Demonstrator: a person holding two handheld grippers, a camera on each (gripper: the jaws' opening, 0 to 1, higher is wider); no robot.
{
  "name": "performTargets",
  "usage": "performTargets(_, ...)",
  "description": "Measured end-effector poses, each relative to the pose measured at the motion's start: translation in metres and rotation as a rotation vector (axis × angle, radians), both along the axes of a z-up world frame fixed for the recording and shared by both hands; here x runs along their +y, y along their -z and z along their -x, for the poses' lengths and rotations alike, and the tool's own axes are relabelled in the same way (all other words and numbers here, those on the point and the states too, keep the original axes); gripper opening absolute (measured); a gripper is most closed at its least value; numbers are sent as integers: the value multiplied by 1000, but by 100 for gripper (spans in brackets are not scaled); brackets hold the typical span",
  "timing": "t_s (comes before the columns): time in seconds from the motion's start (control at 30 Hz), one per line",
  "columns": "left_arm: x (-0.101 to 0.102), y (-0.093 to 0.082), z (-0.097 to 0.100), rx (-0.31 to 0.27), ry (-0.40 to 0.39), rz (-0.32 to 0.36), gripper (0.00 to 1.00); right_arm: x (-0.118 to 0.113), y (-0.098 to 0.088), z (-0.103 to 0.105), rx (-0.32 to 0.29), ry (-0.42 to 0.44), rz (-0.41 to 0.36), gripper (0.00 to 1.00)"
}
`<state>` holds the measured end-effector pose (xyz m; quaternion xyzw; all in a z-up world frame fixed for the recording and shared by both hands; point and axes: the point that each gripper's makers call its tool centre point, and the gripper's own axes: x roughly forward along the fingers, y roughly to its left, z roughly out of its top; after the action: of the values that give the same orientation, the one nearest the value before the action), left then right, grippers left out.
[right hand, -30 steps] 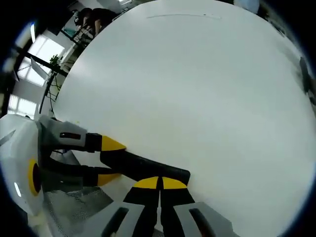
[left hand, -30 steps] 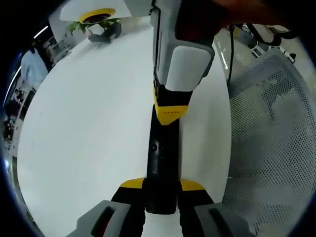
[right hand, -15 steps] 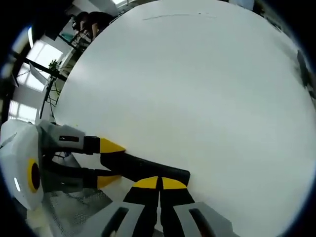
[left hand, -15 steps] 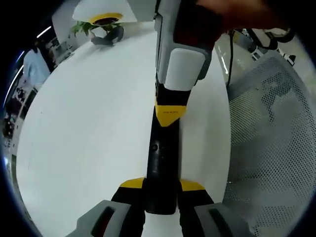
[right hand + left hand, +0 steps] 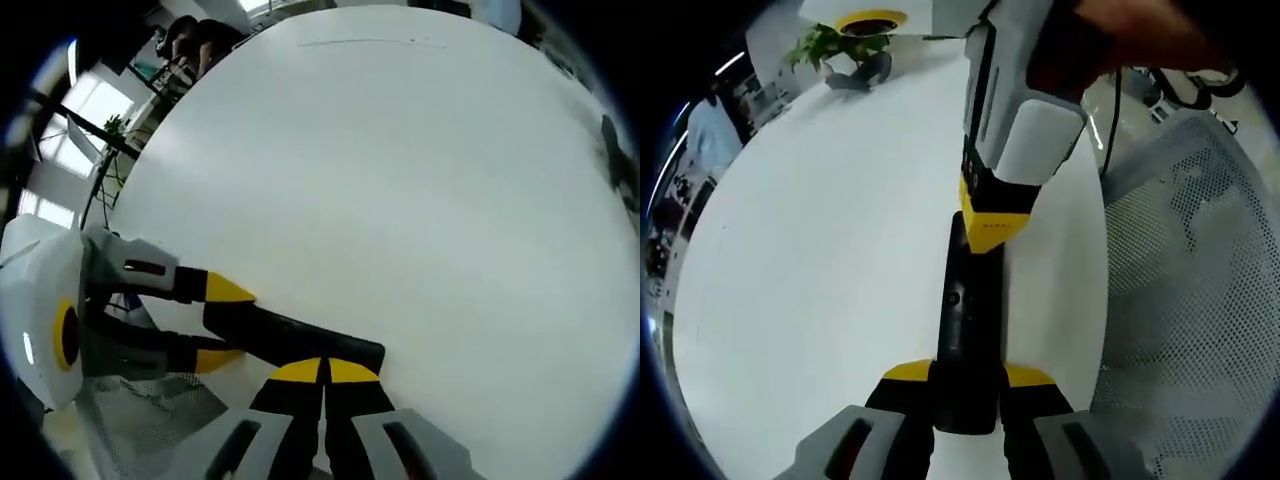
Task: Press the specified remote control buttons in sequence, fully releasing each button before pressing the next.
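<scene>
A long black remote lies lengthwise over the white table, and my left gripper is shut on its near end, one yellow tip on each side. My right gripper comes down from the top of the left gripper view, its yellow tips shut together on the remote's far end. In the right gripper view, the right gripper sits shut over the remote. There the left gripper reaches in from the left, clamping the remote's other end. A hand holds the right gripper's body.
The round white table spreads to the left and ahead. A perforated grey mesh surface lies close on the right. A potted plant and a dark object sit at the table's far edge. People stand in the background.
The right gripper's body has leaned slightly to the right, its tips still on the remote's far end. Both views shifted a little. The left gripper's hold is unchanged.
</scene>
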<state>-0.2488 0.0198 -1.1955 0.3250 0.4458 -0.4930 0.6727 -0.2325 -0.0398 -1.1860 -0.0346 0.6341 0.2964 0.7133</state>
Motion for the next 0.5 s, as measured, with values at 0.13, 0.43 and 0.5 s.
performTargets(0.13, 0, 0, 0, 1, 1, -2, 24, -1, 0, -1, 13, 10, -4, 0)
performTargets(0.43, -1, 0, 0, 4, 6, -1, 24, 0, 0, -2, 10, 6, 13, 0)
performTargets(0.5, -1, 0, 0, 4, 7, -1, 24, -1, 0, -2, 10, 19, 3, 0)
